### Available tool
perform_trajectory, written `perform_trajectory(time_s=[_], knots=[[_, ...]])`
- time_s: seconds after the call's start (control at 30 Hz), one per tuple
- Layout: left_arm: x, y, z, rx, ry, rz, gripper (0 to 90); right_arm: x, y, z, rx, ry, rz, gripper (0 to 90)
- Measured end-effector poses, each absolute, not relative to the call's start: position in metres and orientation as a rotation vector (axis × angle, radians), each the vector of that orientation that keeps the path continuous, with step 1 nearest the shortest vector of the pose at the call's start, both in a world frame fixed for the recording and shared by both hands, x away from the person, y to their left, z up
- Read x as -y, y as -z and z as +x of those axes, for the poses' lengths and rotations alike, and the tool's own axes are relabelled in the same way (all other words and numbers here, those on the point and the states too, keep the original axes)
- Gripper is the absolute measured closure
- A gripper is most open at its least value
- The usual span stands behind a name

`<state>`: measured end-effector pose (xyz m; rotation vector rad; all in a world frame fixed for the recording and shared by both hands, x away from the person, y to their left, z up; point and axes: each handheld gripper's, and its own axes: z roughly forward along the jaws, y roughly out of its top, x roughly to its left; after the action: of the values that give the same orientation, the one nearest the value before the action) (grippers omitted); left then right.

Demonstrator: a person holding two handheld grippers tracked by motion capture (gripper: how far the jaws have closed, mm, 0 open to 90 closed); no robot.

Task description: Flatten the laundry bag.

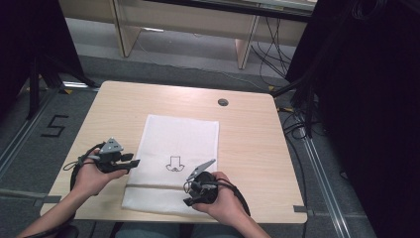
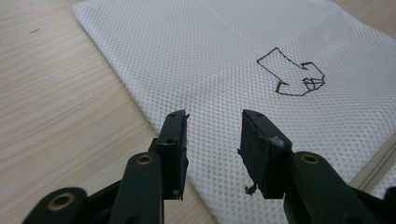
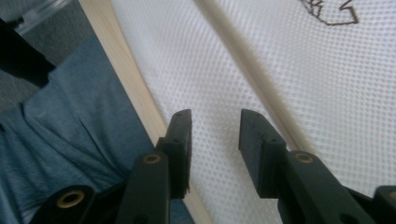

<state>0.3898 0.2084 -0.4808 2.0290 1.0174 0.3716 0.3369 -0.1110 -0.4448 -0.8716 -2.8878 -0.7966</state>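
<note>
White mesh cloth lies flat mid-tabletop, its near edge folded over into a thicker band close to the tabletop's front edge. Left claw hovers at the cloth's left edge, jaws apart, nothing between them; in the left gripper view the left claw hangs just over the mesh by that edge. Right claw sits low over the folded band near the front, also released, pads clear of the fabric; the right gripper view has the right claw above the mesh with the person's blue trousers beyond the tabletop rim.

A small brown outline drawing marks the cloth's middle: an arrow-like shape, no readable letters. In the right gripper view it is cut off at the top. On the floor at left, a black "5" is marked. A dark round cap sits near the tabletop's far edge. Both sides of the room are too dark to read.
</note>
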Motion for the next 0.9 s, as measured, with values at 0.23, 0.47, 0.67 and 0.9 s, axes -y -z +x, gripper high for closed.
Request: perform_trajectory(time_s=[0.23,0.47,0.67,0.9], knots=[[-0.2,0.481,0.385,-0.99,-0.321,2.029,63.3,0.137,0.423,0.349,2.85,0.861,-1.034,69.2],[-0.173,0.475,0.366,-0.91,-0.163,2.05,77.9,0.167,0.436,0.387,2.822,0.746,-1.237,90.0],[-0.151,0.478,0.355,-0.811,-0.087,2.15,82.0,0.172,0.457,0.401,2.808,0.695,-1.28,90.0],[-0.148,0.491,0.36,-0.795,-0.081,2.27,82.4,0.166,0.473,0.403,2.819,0.653,-1.241,90.0]])
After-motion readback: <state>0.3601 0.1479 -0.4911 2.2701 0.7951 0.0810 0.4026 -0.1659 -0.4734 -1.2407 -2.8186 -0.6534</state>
